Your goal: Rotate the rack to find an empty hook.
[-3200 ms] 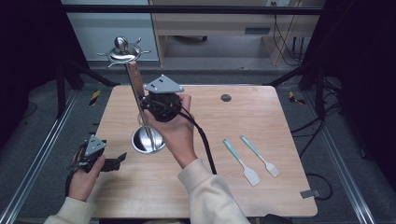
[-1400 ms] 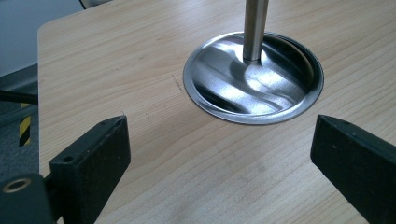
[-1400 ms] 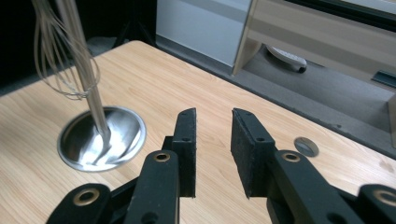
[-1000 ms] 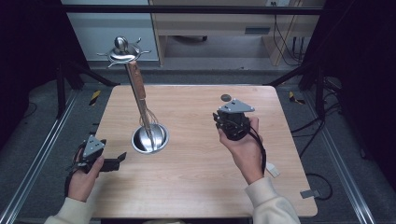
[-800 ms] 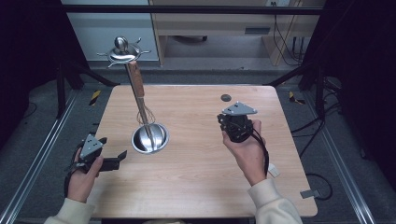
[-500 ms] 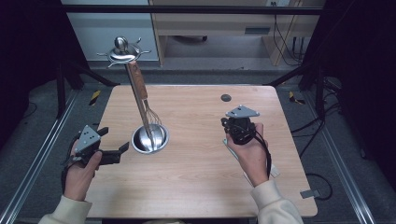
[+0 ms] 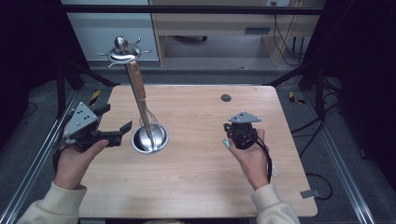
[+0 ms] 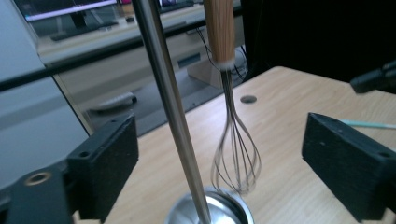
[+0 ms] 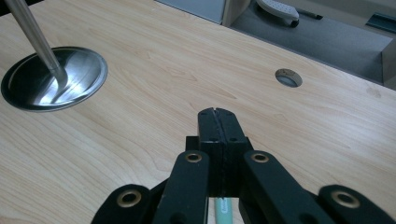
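Spanning a dark room, the wooden table (image 7: 196, 177) bears a steel stand (image 7: 149, 138) with a whisk (image 7: 148, 122). Left gripper (image 7: 113, 122) gapes beside it; right gripper (image 9: 218, 113) is pressed together, empty.

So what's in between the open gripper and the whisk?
The stand's shiny metal pole lies there: in the left gripper view it rises between the left gripper, jaws wide open, and the whisk hanging behind it.

Left gripper (image 7: 112, 125) sat mid-left of frame, jaws wide apart, aimed at the stand (image 7: 148, 140) with the whisk (image 7: 140, 95) hanging on it. Right gripper (image 7: 241, 136) was right of centre, above the table (image 7: 196, 177).
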`<state>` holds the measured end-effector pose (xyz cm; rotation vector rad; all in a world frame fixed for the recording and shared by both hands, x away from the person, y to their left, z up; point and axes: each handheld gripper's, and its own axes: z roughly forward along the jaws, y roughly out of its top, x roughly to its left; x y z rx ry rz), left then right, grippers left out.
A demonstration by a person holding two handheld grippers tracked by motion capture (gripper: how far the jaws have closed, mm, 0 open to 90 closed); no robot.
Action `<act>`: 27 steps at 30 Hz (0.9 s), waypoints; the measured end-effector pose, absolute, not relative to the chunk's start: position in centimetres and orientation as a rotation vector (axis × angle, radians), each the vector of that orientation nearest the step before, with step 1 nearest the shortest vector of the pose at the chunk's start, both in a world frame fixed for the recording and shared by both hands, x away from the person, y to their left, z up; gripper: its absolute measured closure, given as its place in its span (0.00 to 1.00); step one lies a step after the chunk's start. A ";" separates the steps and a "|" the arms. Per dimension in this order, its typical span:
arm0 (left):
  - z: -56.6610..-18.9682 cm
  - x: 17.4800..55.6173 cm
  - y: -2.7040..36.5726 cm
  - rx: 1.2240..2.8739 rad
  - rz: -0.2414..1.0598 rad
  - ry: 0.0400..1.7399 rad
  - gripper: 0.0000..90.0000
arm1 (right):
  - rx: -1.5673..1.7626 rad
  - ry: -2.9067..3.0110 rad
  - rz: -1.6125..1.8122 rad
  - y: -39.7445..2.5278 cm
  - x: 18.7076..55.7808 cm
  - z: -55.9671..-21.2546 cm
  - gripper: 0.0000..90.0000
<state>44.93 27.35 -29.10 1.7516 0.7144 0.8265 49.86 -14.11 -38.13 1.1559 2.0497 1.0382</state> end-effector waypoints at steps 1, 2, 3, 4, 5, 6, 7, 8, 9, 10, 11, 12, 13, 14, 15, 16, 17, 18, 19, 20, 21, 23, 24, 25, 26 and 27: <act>-28.7 44.9 27.3 1.745 0.823 0.711 0.15 | 1.159 2.044 1.037 -14.1 49.8 -38.3 1.00; -28.2 44.9 27.1 1.734 0.818 0.711 0.17 | 1.166 2.047 1.030 -14.1 49.7 -38.4 1.00; -27.8 44.9 27.0 1.729 0.815 0.707 0.20 | 1.163 2.046 1.027 -14.1 49.7 -38.6 1.00; -27.3 44.9 26.9 1.720 0.818 0.703 0.20 | 1.163 2.048 1.024 -14.1 49.7 -38.8 1.00; -26.9 44.9 26.8 1.709 0.812 0.700 0.23 | 1.161 2.048 1.024 -14.1 49.6 -39.0 1.00; -26.6 44.9 26.8 1.701 0.806 0.696 0.26 | 1.165 2.051 1.020 -14.1 49.6 -39.2 1.00; -26.2 44.9 26.7 1.694 0.809 0.694 0.29 | 1.161 2.052 1.018 -14.1 49.6 -39.4 1.00; -25.9 44.9 26.6 1.692 0.814 0.691 0.32 | 1.172 2.053 1.019 -14.1 49.5 -39.6 1.00; -25.6 45.0 26.6 1.689 0.818 0.690 0.36 | 1.175 2.051 1.020 -14.1 49.5 -39.8 1.00; -25.4 45.1 26.6 1.684 0.814 0.690 0.39 | 1.178 2.049 1.022 -14.1 49.4 -40.0 1.00; -25.2 45.2 26.5 1.678 0.809 0.688 0.45 | 1.185 2.045 1.028 -14.0 49.4 -40.2 1.00; -25.0 45.2 26.5 1.675 0.806 0.688 0.45 | 1.184 2.046 1.026 -14.1 49.3 -40.3 1.00; -24.8 45.3 26.4 1.669 0.808 0.688 0.47 | 1.180 2.045 1.029 -14.1 49.3 -40.5 1.00; -24.6 45.4 26.4 1.663 0.813 0.686 0.50 | 1.183 2.045 1.029 -14.1 49.2 -40.6 1.00; -24.5 45.5 26.5 1.658 0.810 0.688 0.53 | 1.186 2.045 1.027 -14.1 49.1 -40.8 1.00; -24.3 45.6 26.5 1.654 0.805 0.690 0.58 | 1.190 2.040 1.033 -14.2 49.1 -41.1 1.00; -24.1 45.8 26.5 1.650 0.803 0.692 0.58 | 1.190 2.040 1.033 -14.2 49.1 -41.1 1.00; -24.0 45.9 26.6 1.647 0.808 0.694 0.61 | 1.199 2.040 1.035 -14.2 49.0 -41.3 1.00; -23.8 45.9 26.7 1.644 0.808 0.697 0.65 | 1.206 2.036 1.038 -14.2 49.0 -41.5 1.00; -23.5 46.0 26.9 1.629 0.802 0.697 0.72 | 1.209 2.037 1.036 -14.2 49.0 -41.8 1.00; -23.5 46.0 26.9 1.629 0.802 0.697 0.76 | 1.209 2.037 1.036 -14.2 49.0 -41.8 1.00; -23.2 46.2 27.1 1.618 0.800 0.696 0.78 | 1.216 2.034 1.040 -14.2 48.9 -42.0 1.00; -23.1 46.3 27.2 1.610 0.790 0.697 0.82 | 1.216 2.033 1.040 -14.2 48.9 -42.2 1.00; -22.9 46.4 27.2 1.602 0.788 0.700 0.85 | 1.221 2.033 1.037 -14.2 48.8 -42.2 1.00; -22.8 46.4 27.3 1.598 0.789 0.704 0.87 | 1.226 2.034 1.042 -14.2 48.8 -42.3 1.00; -22.7 46.6 27.3 1.597 0.784 0.701 0.90 | 1.229 2.034 1.039 -14.1 48.8 -42.4 1.00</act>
